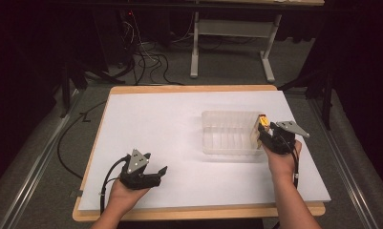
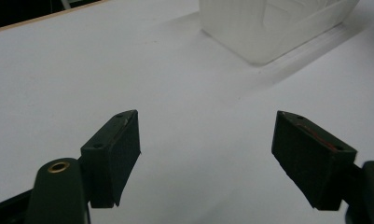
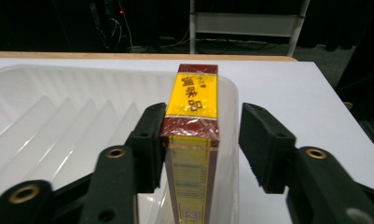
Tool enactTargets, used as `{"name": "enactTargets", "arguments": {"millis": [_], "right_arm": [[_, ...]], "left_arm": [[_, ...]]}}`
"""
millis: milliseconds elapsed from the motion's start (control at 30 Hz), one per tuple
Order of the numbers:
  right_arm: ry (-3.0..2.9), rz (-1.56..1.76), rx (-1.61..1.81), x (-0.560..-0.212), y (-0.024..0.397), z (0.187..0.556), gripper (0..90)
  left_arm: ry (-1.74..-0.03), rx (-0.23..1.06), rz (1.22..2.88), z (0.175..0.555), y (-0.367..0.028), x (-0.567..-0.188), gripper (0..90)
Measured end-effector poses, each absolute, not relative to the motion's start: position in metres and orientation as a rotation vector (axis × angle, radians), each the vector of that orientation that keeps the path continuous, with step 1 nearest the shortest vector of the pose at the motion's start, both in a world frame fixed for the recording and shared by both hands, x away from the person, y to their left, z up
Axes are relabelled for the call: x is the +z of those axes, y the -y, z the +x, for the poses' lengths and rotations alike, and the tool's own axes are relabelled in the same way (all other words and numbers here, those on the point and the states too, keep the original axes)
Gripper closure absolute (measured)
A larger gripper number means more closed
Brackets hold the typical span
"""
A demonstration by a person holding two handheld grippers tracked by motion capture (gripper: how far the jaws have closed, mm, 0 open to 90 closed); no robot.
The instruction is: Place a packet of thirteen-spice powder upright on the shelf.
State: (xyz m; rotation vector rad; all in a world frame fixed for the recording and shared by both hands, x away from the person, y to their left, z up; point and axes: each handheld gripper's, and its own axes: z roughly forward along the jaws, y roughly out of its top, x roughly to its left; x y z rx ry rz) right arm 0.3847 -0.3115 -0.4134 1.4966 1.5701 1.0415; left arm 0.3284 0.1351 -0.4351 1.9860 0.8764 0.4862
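We are working at a counter (image 1: 146, 119) covered in white, where a clear ribbed plastic bin (image 1: 229, 133) is sitting right of centre. We are standing a red and yellow box (image 3: 192, 140) upright in the bin's right end, against its end wall. The right tool (image 3: 201, 140) is bracketing that box with its jaws spread: the left jaw is touching the box's side, the right jaw is standing clear, so the box is looking set down and released, or nearly so. The left tool (image 2: 205, 154) is resting spread and empty over bare counter, well apart from the bin. What we are judging left: drawing the right tool away.
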Motion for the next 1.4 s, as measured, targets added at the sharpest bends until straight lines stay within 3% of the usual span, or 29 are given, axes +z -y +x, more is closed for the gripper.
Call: {"name": "enactTargets", "arguments": {"millis": [267,767,1167,1267,1400], "right_arm": [[-1.580,1.448,1.077,-0.397,0.309,0.378,30.2],[-1.722,1.229,1.230,-0.363,0.267,0.340,20.7],[-1.974,1.127,1.298,-0.409,0.224,0.308,20.3],[-2.004,1.096,1.273,-0.433,0.220,0.298,26.9],[-2.067,1.081,1.188,-0.446,0.215,0.297,26.4]], "left_arm": [[-0.874,0.480,1.985,0.327,-0.135,-0.435,24.2],[-0.856,0.470,1.989,0.323,-0.130,-0.434,24.2],[-0.793,0.427,2.031,0.315,-0.113,-0.436,24.2],[-0.777,0.417,2.047,0.312,-0.106,-0.438,24.2],[-0.756,0.405,2.082,0.309,-0.096,-0.443,24.2]]}}
